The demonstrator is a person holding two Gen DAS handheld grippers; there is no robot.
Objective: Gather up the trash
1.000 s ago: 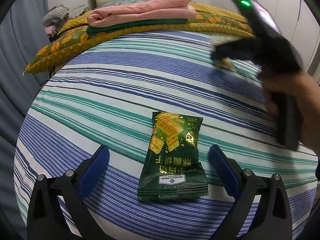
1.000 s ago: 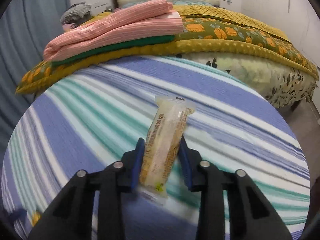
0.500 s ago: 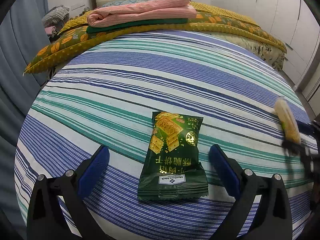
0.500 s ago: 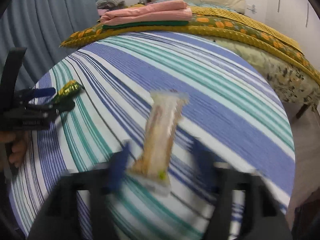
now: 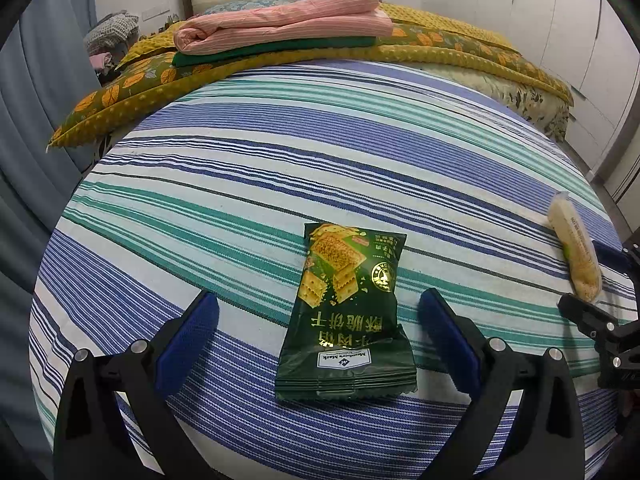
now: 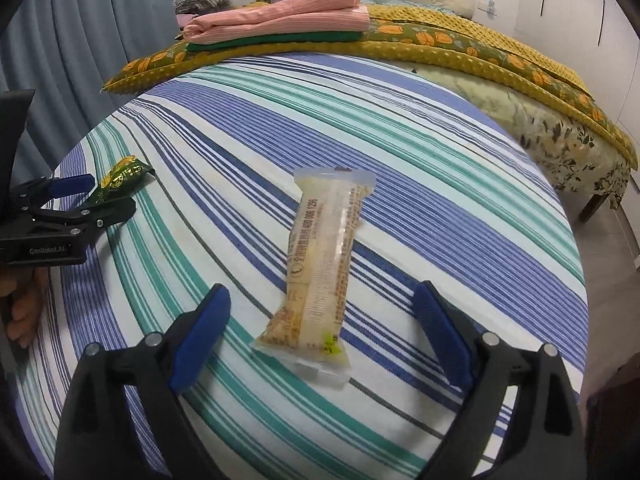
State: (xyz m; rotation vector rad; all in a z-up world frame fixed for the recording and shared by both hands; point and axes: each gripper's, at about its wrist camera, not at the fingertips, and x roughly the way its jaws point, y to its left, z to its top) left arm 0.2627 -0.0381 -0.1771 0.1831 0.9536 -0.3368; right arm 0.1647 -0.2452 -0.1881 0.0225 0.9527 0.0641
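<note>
Wrapper, pale, lay on striped bed between right claw, jaws just opened wide, empty. Left claw gaped astride green packet, ungripped. Judged next: close on it.

Green cracker packet and pale tubular wrapper lie flat, well apart.

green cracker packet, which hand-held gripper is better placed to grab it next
Left. The left hand-held gripper is open with the green cracker packet lying between its fingers. The right hand-held gripper is open around the clear wrapper, off to the side.
</note>
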